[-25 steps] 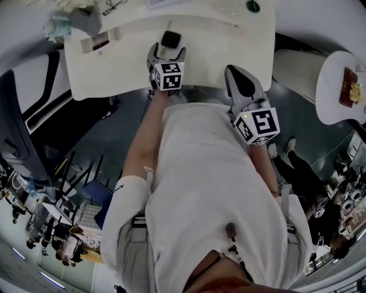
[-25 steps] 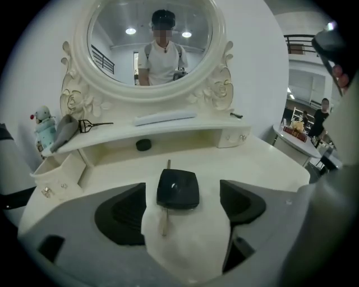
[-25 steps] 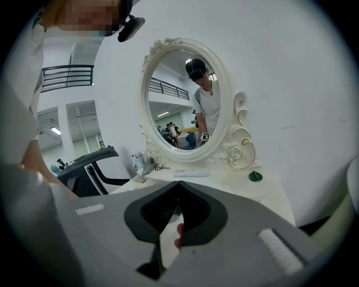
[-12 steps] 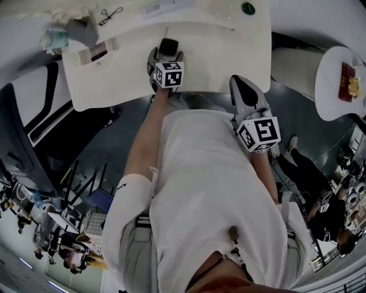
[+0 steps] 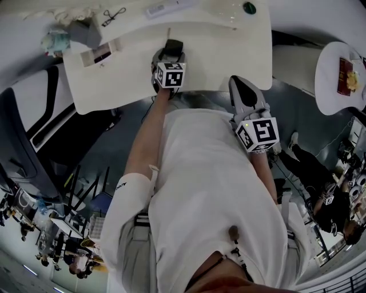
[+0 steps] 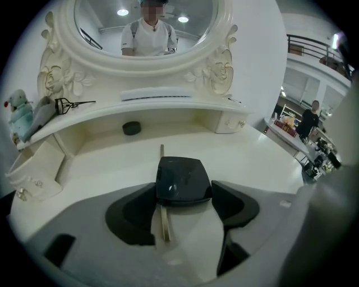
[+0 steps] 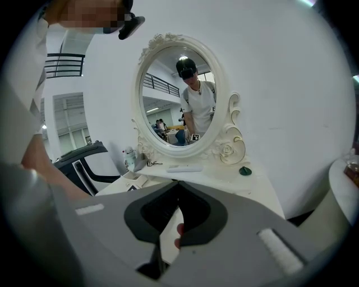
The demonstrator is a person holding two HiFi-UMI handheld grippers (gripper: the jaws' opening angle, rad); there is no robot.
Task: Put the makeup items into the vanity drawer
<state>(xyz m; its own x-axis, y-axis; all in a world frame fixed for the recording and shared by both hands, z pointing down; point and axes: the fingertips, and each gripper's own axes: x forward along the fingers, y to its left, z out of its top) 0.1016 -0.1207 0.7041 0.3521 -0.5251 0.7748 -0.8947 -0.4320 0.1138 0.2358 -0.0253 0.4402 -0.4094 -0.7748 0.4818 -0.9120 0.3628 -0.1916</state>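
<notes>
A black compact (image 6: 182, 176) lies on the white vanity top (image 6: 252, 162), across a thin stick (image 6: 164, 227). My left gripper (image 6: 184, 193) points down at it. Its jaws have just been closing, and both pads now touch the compact's sides. In the head view the compact (image 5: 173, 46) shows just beyond the left gripper (image 5: 171, 52). My right gripper (image 5: 239, 86) hangs off the table's front edge, shut with nothing in it. In the right gripper view its own jaws (image 7: 178, 185) meet at the tip. A small open drawer (image 5: 100, 52) sits at the left.
A dark green round item (image 5: 249, 7), a flat white item (image 5: 166, 7) and an eyelash curler (image 5: 113, 14) lie on the shelf under the oval mirror (image 6: 140, 33). A plush toy (image 6: 19, 109) stands at the far left. A round side table (image 5: 343, 74) is to the right.
The left gripper has sunk onto the compact and its jaws have narrowed round it. The right gripper has stayed where it was.
</notes>
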